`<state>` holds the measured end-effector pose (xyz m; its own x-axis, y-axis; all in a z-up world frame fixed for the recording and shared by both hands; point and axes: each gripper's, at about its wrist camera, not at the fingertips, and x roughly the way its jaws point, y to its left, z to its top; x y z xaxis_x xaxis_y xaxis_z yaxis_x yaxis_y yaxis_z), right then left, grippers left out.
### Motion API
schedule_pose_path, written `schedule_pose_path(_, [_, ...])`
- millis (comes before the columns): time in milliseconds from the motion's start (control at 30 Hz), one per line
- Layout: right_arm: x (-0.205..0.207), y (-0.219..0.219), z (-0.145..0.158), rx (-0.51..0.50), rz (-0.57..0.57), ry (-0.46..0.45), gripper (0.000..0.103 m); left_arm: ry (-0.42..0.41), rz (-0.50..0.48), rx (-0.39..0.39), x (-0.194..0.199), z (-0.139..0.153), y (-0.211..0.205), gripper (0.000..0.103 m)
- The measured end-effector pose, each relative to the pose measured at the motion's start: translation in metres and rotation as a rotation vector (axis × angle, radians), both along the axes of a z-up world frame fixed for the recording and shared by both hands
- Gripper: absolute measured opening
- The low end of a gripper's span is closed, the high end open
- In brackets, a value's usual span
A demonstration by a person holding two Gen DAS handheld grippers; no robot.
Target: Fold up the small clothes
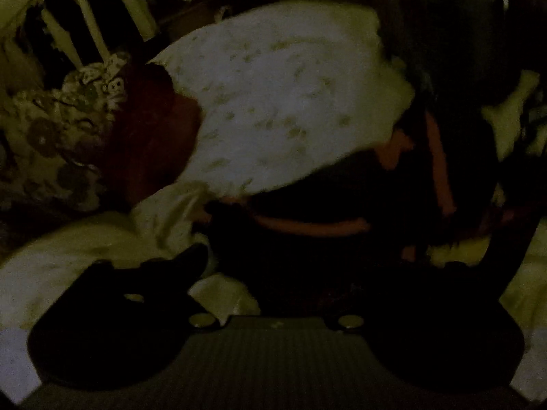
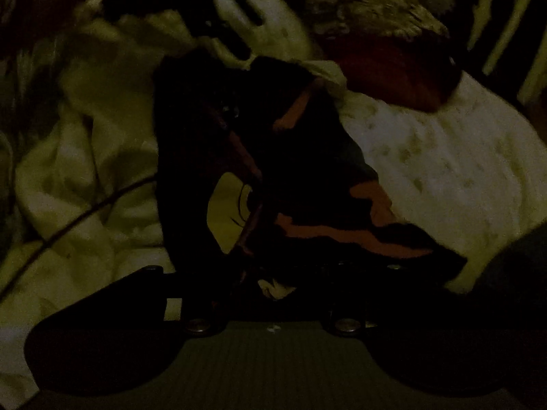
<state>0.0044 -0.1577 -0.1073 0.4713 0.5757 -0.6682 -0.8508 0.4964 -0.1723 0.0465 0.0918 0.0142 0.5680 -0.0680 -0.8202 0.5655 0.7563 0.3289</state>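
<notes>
On pale bedding: dark orange-trimmed garment, between both parted claws, left gripper and right gripper. Advice: flatten before regripping; grip unconfirmed in gloom.

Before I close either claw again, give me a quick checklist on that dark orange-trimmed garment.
1. Left claw open: ok, fingers spread.
2. Right claw open: ok, but too dark to tell whether its pads touch cloth.
3. Dark garment within reach of both: ok, right in front of each claw.
4. Garment flat: not ok, it lies bunched with the orange trim twisted.
5. Folding space: not ok, white spotted cloth and red item crowd it.
6. Edges identifiable: cannot tell, too dark.
</notes>
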Motion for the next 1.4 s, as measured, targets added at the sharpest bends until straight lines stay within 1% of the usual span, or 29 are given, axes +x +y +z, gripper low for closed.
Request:
schedule_pose_path(33, [-0.001,0.006,-0.003,-0.051,0.009,-0.030,0.060,0.012,0.013,-0.003,-0.009,0.005,0.003,0.082])
schedule_pose_path(67, [-0.002,0.009,-0.007,-0.100,0.019,-0.051,0.060,0.027,0.044,-0.030,-0.017,0.013,0.011,0.082])
schedule_pose_path(100, [-0.003,0.011,-0.009,-0.129,0.022,-0.058,0.060,0.044,0.088,-0.078,-0.028,0.025,0.024,0.082])
schedule_pose_path(167, [-0.001,0.003,-0.002,-0.069,0.021,0.009,0.056,0.077,0.184,-0.252,-0.058,0.061,0.060,0.085])
schedule_pose_path(233, [-0.004,-0.014,0.013,-0.002,-0.004,0.055,0.056,0.106,0.305,-0.433,-0.087,0.097,0.103,0.098])
schedule_pose_path(267, [-0.007,-0.025,0.024,0.015,-0.020,0.065,0.056,0.120,0.376,-0.516,-0.101,0.114,0.123,0.099])
schedule_pose_path(333, [-0.021,-0.050,0.054,0.076,-0.027,0.108,0.056,0.106,0.489,-0.621,-0.123,0.142,0.155,0.101])
schedule_pose_path(367, [-0.027,-0.065,0.074,0.118,-0.011,0.145,0.056,0.078,0.530,-0.650,-0.131,0.153,0.165,0.102])
schedule_pose_path(400, [-0.039,-0.077,0.092,0.160,0.009,0.145,0.057,0.042,0.557,-0.662,-0.137,0.162,0.170,0.103])
schedule_pose_path(433, [-0.047,-0.090,0.110,0.211,0.018,0.120,0.067,0.010,0.565,-0.657,-0.139,0.166,0.171,0.103])
schedule_pose_path(467, [-0.055,-0.100,0.125,0.258,0.018,0.099,0.094,-0.011,0.551,-0.643,-0.135,0.164,0.168,0.103])
schedule_pose_path(500, [-0.060,-0.102,0.133,0.259,0.020,0.079,0.103,-0.016,0.525,-0.615,-0.126,0.155,0.159,0.103])
schedule_pose_path(567, [-0.066,-0.087,0.129,0.173,-0.007,-0.029,0.103,-0.017,0.485,-0.511,-0.099,0.126,0.135,0.103])
schedule_pose_path(600, [-0.063,-0.073,0.116,0.138,-0.038,-0.053,0.103,-0.045,0.444,-0.445,-0.089,0.107,0.116,0.103])
schedule_pose_path(633, [-0.057,-0.059,0.101,0.119,-0.067,-0.055,0.090,-0.082,0.389,-0.360,-0.077,0.084,0.094,0.102])
schedule_pose_path(667, [-0.051,-0.047,0.086,0.099,-0.078,-0.057,0.072,-0.107,0.338,-0.289,-0.069,0.064,0.074,0.102])
schedule_pose_path(700, [-0.045,-0.032,0.068,0.068,-0.063,-0.060,0.068,-0.110,0.267,-0.212,-0.058,0.041,0.053,0.097])
schedule_pose_path(733, [-0.042,-0.017,0.048,0.025,-0.039,-0.071,0.067,-0.092,0.196,-0.160,-0.051,0.021,0.035,0.091])
schedule_pose_path(767, [-0.039,-0.003,0.029,-0.015,-0.016,-0.069,0.067,-0.074,0.126,-0.120,-0.046,0.006,0.022,0.088])
schedule_pose_path(800, [-0.036,0.007,0.016,-0.041,0.000,-0.070,0.067,-0.070,0.054,-0.072,-0.041,-0.008,0.011,0.087])
schedule_pose_path(833, [-0.034,0.013,0.006,-0.058,0.004,-0.078,0.066,-0.076,0.015,-0.034,-0.039,-0.017,0.003,0.087])
schedule_pose_path(900, [-0.026,0.021,-0.006,-0.066,0.010,-0.088,0.066,-0.106,-0.032,0.014,-0.033,-0.027,-0.002,0.087])
schedule_pose_path(1000, [-0.012,0.023,-0.010,-0.081,-0.022,-0.099,0.066,-0.107,-0.076,0.058,-0.018,-0.035,-0.005,0.087])
schedule_pose_path(1100, [-0.002,0.022,-0.015,-0.086,-0.040,-0.089,0.066,-0.097,-0.122,0.066,-0.010,-0.042,-0.012,0.087])
schedule_pose_path(1167, [0.001,0.026,-0.021,-0.095,-0.028,-0.066,0.066,-0.072,-0.163,0.087,-0.008,-0.047,-0.017,0.087])
schedule_pose_path(1267, [0.000,0.031,-0.027,-0.160,0.000,-0.076,0.066,-0.016,-0.268,0.111,-0.013,-0.051,-0.021,0.086])
schedule_pose_path(1300, [0.000,0.029,-0.026,-0.158,0.005,-0.071,0.066,-0.003,-0.288,0.117,-0.013,-0.052,-0.021,0.086])
schedule_pose_path(1367, [0.000,0.023,-0.022,-0.144,0.020,-0.054,0.066,0.036,-0.329,0.133,-0.010,-0.054,-0.020,0.084])
schedule_pose_path(1400, [0.000,0.021,-0.021,-0.148,0.031,-0.048,0.066,0.056,-0.346,0.134,-0.008,-0.054,-0.020,0.080])
